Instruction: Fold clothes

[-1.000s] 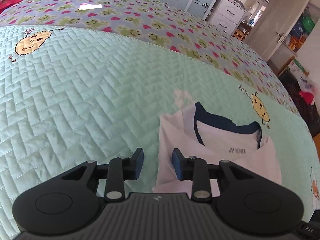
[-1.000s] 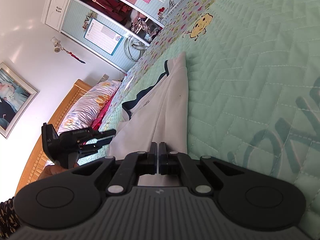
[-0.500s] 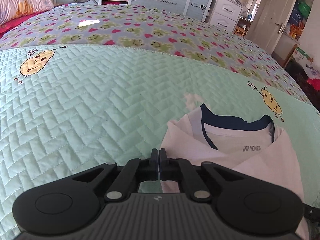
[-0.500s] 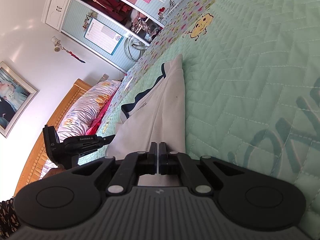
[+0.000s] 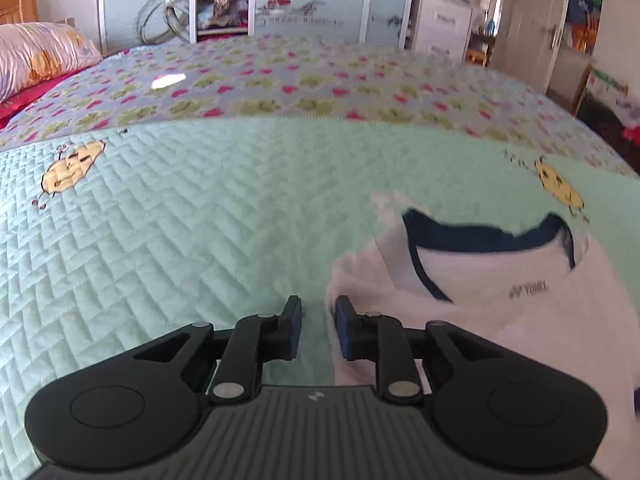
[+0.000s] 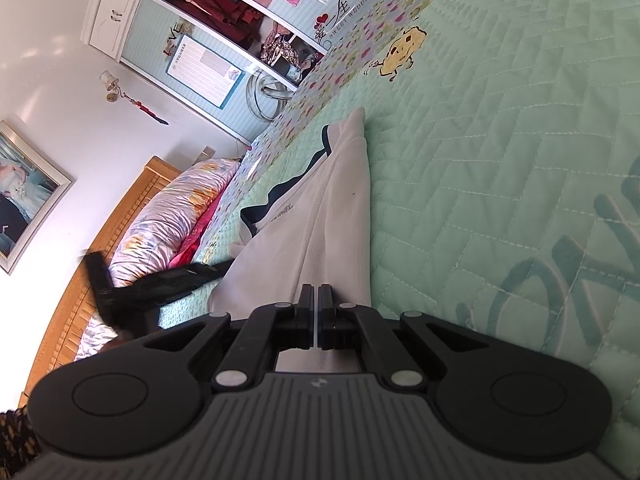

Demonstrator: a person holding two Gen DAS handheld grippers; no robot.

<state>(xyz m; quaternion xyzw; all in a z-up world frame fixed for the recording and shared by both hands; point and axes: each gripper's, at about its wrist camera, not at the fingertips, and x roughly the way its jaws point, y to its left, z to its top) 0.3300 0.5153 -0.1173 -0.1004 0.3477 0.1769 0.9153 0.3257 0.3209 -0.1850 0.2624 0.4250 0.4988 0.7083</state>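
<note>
The white shirt (image 5: 500,300) lies part-folded on the quilted bed (image 5: 180,240). If its edge is released too soon, the fold may be lost or dragged askew. The left claw (image 5: 318,326) is seen opening at the shirt's left edge, pads apart, gripping nothing. The right claw (image 6: 318,316) is pinched shut on the shirt's cloth.
</note>
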